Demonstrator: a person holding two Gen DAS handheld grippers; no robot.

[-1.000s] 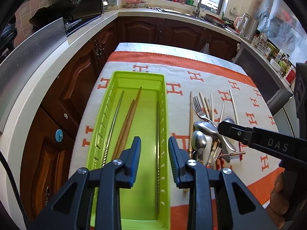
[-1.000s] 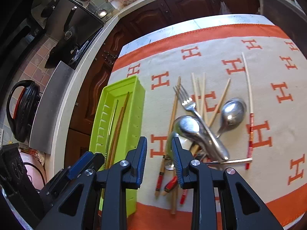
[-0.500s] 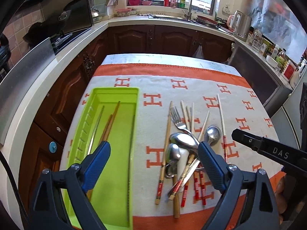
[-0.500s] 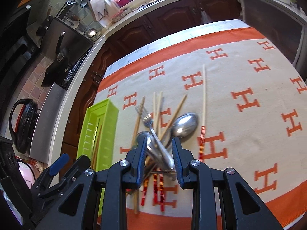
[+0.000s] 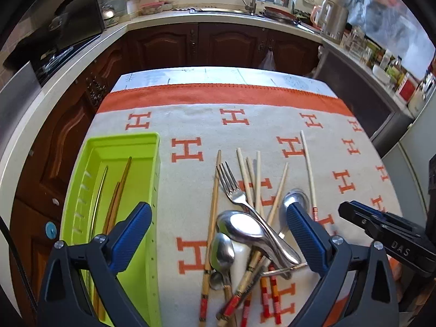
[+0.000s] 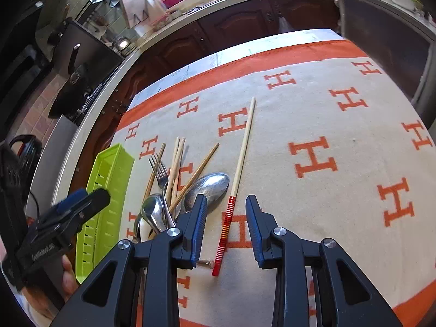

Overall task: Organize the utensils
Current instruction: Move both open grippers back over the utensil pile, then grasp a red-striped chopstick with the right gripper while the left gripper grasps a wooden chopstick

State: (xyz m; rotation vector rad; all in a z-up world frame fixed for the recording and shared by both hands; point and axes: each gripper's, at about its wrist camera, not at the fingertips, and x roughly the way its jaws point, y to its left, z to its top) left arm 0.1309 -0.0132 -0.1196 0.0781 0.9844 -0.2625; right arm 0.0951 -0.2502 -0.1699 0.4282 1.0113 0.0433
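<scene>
A pile of utensils lies on the orange-and-cream cloth: a fork [image 5: 234, 190], metal spoons [image 5: 245, 227] and several chopsticks. A green tray [image 5: 152, 169] at the left holds wooden chopsticks [image 5: 121, 185] and a metal one. My left gripper [image 5: 218, 234] is wide open above the pile and empty. My right gripper [image 6: 224, 223] is open, its fingers either side of a lone red-banded chopstick [image 6: 239, 169], which also shows in the left wrist view [image 5: 308, 169]. The tray shows in the right wrist view [image 6: 109, 188].
The cloth-covered table [image 5: 245, 92] is ringed by dark wood cabinets [image 5: 207, 46] and a pale counter. A sink and bottles stand at the back window. The right gripper's body [image 5: 387, 234] shows at the right of the left wrist view.
My left gripper opened wide and drew back from the tray to over the pile. My right gripper moved right and opened around the lone red-banded chopstick.
</scene>
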